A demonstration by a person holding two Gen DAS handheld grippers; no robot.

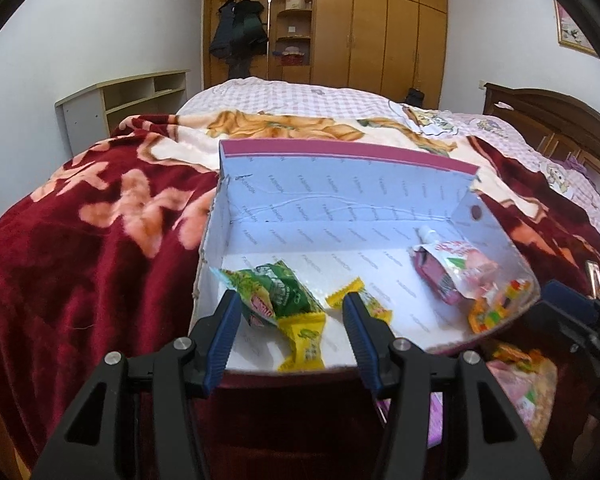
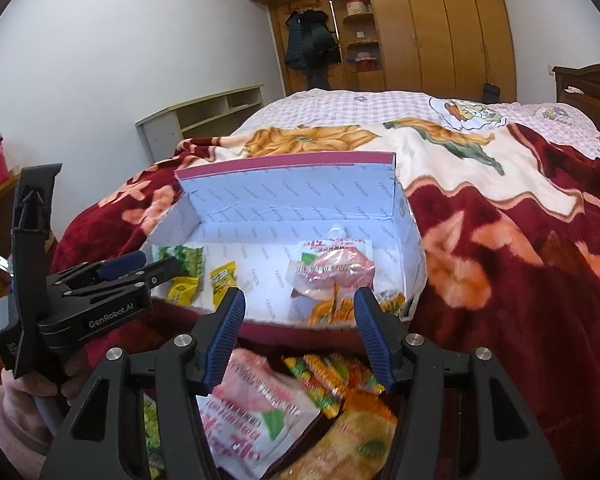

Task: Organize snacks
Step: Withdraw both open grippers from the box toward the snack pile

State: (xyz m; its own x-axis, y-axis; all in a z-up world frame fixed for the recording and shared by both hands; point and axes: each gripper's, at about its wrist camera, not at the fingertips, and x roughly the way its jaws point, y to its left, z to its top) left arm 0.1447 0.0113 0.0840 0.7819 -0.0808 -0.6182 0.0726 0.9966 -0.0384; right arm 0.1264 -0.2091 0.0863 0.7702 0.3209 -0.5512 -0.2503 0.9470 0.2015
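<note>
An open cardboard box [image 1: 340, 196] with a pink rim and pale printed lining sits on the bed. At its left end lie a green packet [image 1: 278, 292] and yellow candies [image 1: 306, 336]. At its right end lie a pink spouted pouch [image 1: 456, 272] and an orange gummy packet [image 1: 496, 312]. My left gripper [image 1: 291, 295] hovers open over the box's near edge, its pads touching nothing. My right gripper [image 2: 300, 292] is open and empty before the box's right end [image 2: 404, 216]. Beneath it, loose on the blanket, are a pink pouch [image 2: 252, 412] and orange-green packets [image 2: 340, 376].
A red flowered blanket [image 2: 500, 280] covers the near bed, with a pink checked sheet [image 1: 300, 96] beyond. A low shelf unit [image 1: 120, 100] stands at the left wall, wardrobes [image 1: 380, 32] at the back. A hand in a pink sleeve [image 2: 8, 408] holds the left gripper [image 2: 156, 266].
</note>
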